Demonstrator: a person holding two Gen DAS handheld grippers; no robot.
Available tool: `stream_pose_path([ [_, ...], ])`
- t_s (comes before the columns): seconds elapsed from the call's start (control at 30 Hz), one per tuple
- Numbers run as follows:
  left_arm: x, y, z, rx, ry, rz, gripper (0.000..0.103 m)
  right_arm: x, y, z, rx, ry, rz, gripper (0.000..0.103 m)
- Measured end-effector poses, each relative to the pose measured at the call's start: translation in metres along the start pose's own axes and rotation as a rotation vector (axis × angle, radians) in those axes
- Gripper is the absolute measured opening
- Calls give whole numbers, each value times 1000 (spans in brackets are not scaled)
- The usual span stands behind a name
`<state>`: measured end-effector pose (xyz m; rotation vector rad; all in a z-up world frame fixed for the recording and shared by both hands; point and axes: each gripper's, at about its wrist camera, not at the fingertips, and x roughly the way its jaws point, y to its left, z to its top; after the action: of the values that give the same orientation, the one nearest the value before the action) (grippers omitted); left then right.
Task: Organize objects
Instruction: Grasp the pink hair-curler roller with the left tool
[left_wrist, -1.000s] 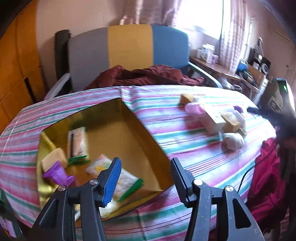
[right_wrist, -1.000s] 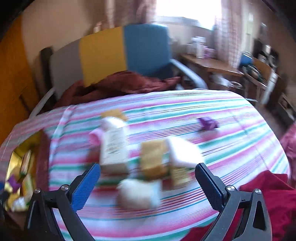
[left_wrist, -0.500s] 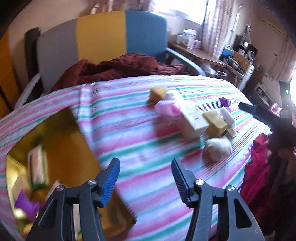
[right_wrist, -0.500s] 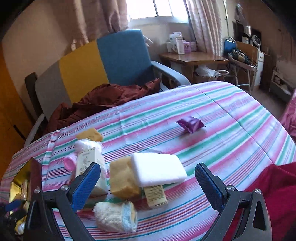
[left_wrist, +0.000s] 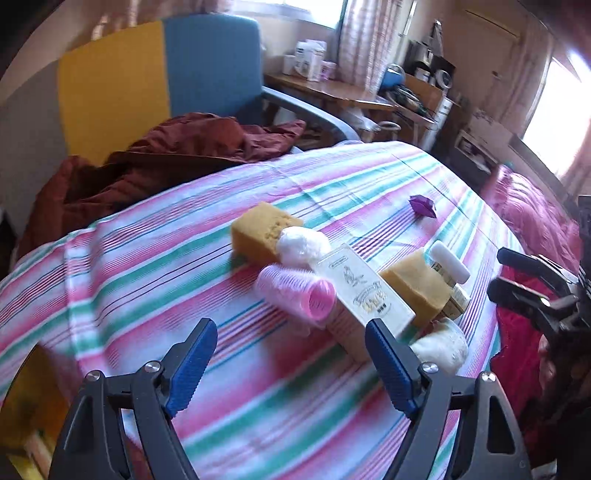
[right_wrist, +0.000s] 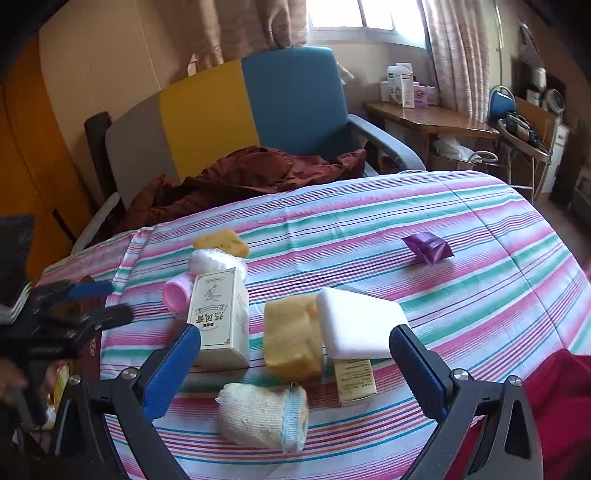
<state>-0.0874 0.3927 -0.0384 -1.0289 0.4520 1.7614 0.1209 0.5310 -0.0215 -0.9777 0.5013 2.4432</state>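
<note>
Loose objects lie on the striped table: a pink hair roller (left_wrist: 299, 295) (right_wrist: 178, 294), a cream carton (left_wrist: 365, 291) (right_wrist: 219, 317), two yellow sponges (left_wrist: 264, 230) (right_wrist: 293, 338), a white foam block (right_wrist: 356, 323), a rolled sock (right_wrist: 264, 415), a white wrapped ball (left_wrist: 303, 242) and a purple packet (left_wrist: 423, 205) (right_wrist: 428, 248). My left gripper (left_wrist: 291, 369) is open and empty, just short of the roller. My right gripper (right_wrist: 295, 369) is open and empty, over the sock and sponge.
A gold box's corner (left_wrist: 26, 406) shows at lower left. A chair (right_wrist: 258, 110) with a maroon garment (right_wrist: 240, 177) stands behind the table. A red cloth (right_wrist: 554, 391) lies at the table's right edge. A wooden desk (right_wrist: 424, 118) stands at the back right.
My left gripper has swung right, away from the gold box and toward the pile of objects. My right gripper has drawn back and lowered a little; both stay open.
</note>
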Motion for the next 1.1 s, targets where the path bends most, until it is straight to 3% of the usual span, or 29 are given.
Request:
stream_pose_path([
  [0.4, 59, 25, 27, 0, 70, -220, 84, 8, 6, -1, -44, 22, -16, 103],
  [0.57, 78, 25, 29, 2, 112, -264, 84, 9, 3, 0, -40, 24, -27, 103],
  [0.67, 77, 24, 26, -25, 105, -312, 73, 9, 3, 0, -38, 25, -31, 103],
  [0.97, 46, 17, 1, -58, 107, -272, 73, 7, 5, 0, -41, 20, -28, 103],
  [1.1, 36, 16, -17, -59, 135, -199, 73, 7, 5, 0, -40, 20, -26, 103],
])
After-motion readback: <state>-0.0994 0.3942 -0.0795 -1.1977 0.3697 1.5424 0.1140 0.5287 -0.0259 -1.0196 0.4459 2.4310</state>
